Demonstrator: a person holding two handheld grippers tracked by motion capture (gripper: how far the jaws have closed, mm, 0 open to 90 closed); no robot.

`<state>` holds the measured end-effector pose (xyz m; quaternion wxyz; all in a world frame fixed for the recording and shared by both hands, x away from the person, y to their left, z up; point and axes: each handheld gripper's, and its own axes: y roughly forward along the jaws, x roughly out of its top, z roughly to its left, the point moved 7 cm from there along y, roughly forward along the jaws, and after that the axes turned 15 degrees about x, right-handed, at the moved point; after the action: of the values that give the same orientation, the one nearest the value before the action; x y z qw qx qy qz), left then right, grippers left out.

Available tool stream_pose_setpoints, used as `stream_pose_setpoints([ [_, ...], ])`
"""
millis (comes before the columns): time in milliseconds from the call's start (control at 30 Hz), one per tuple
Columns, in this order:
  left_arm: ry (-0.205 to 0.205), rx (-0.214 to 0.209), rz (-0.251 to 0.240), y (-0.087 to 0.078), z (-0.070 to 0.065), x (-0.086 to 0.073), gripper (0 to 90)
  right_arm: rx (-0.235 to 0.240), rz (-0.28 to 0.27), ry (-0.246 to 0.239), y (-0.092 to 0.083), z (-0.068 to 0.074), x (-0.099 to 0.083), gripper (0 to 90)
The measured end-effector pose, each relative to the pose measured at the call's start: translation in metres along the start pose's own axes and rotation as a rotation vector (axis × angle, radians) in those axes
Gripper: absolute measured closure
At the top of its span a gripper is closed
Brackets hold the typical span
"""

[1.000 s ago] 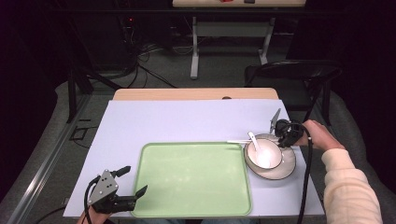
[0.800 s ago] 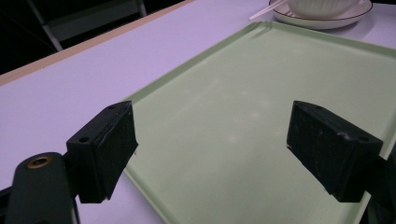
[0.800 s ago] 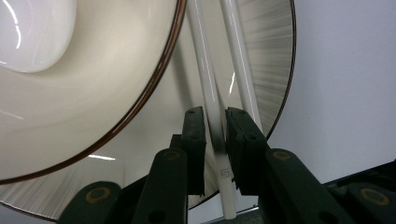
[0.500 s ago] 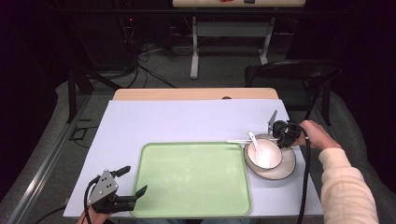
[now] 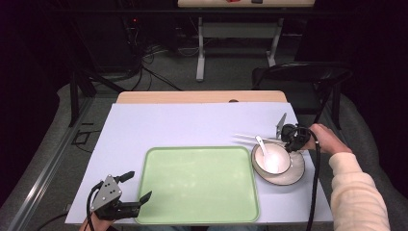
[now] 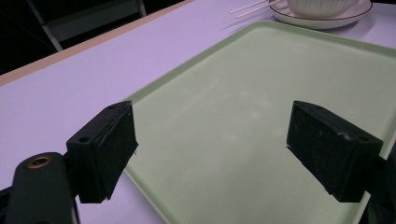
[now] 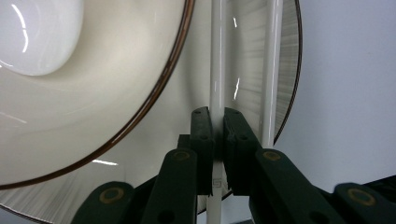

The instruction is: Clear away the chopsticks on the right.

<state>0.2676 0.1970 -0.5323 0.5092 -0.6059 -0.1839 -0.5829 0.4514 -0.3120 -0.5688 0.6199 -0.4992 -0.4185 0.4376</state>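
Note:
My right gripper [image 7: 218, 126] is shut on one white chopstick [image 7: 217, 56] lying across the rim of a brown-edged plate [image 7: 247, 60]; its jaws have just been closing on it. A second chopstick [image 7: 272, 70] lies beside the first. On the plate stands a white bowl [image 5: 273, 159] with a white spoon [image 5: 261, 144] in it. In the high view the right gripper [image 5: 290, 137] sits at the plate's far right edge. My left gripper [image 5: 139, 185] stands open at the front left corner of the green tray [image 5: 197, 185], nothing between its pads [image 6: 105, 149].
The tray [image 6: 233, 93] lies on a pale lilac tabletop [image 5: 192, 125], with the plate [image 6: 322, 21] just right of it. A dark folding chair [image 5: 298, 77] stands behind the table's right end. A cable trails down from the right gripper along the table's right edge.

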Motion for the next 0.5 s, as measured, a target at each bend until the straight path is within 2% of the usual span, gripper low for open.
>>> stream_pose_setpoints([
  [133, 0.002, -0.001, 0.002, 0.0, 0.0, 0.0, 15.8, -0.006, -0.019, 0.004, -0.003, 0.001, 0.001, 83.3],
  [167, 0.002, -0.001, 0.001, 0.0, -0.001, 0.0, 15.8, -0.017, -0.025, 0.017, -0.006, 0.002, 0.0, 83.4],
  [233, 0.001, -0.001, 0.001, 0.0, -0.001, 0.0, 15.8, -0.019, -0.039, 0.009, -0.008, 0.003, 0.001, 83.5],
  [500, 0.001, -0.001, 0.002, 0.001, -0.001, 0.0, 15.8, -0.033, -0.037, 0.031, -0.014, 0.005, -0.001, 83.6],
])
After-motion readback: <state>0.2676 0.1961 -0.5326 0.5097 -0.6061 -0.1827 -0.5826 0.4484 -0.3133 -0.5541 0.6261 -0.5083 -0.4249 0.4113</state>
